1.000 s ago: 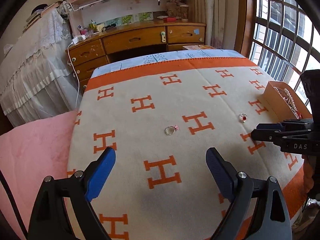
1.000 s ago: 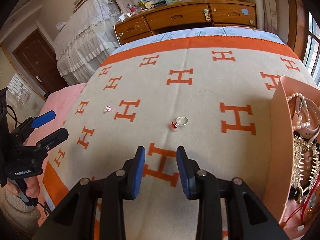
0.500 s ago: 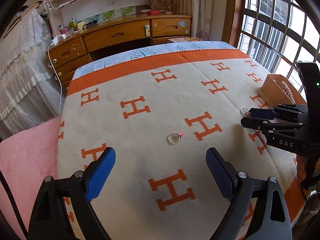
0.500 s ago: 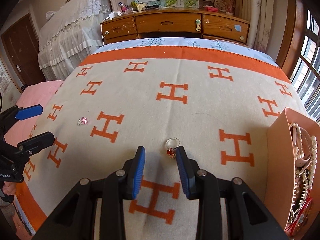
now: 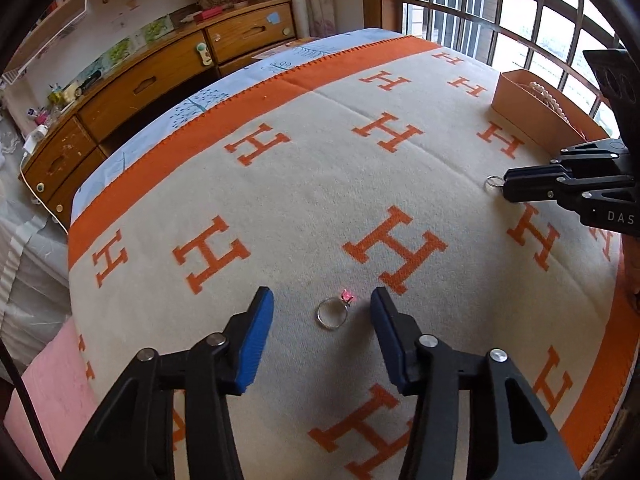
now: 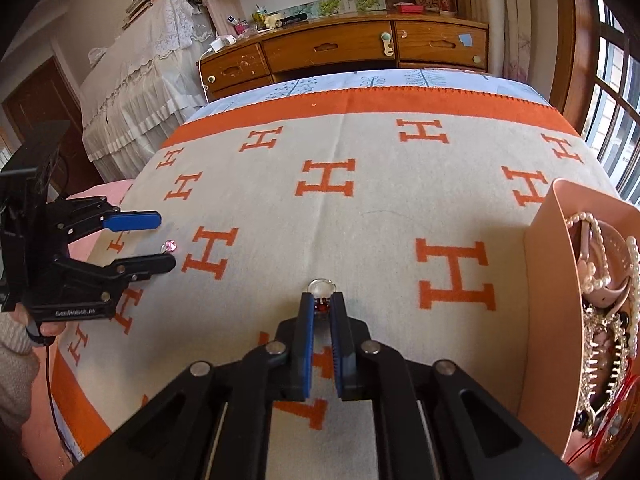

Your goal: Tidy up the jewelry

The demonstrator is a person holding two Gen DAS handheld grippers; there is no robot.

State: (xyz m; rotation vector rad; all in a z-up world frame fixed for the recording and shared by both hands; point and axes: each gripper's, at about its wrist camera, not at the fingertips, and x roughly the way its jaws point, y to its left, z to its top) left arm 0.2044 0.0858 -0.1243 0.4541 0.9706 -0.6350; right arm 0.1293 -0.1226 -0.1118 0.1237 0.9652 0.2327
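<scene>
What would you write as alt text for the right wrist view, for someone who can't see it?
The right gripper pinches the red stone of a silver ring on a cream blanket with orange H shapes. At right, a tan box holds pearls and other jewelry. At left, the left gripper is open around a pink-stoned ring.

Both grippers are black plastic frames with silver screws behind blue-padded fingers; white lettering marks their bodies, and a knitted cream sleeve shows behind the left one.

Your bed's cream blanket with orange H letters carries a pink-stoned silver ring, a red-stoned silver ring, and a tan cardboard jewelry box.
</scene>
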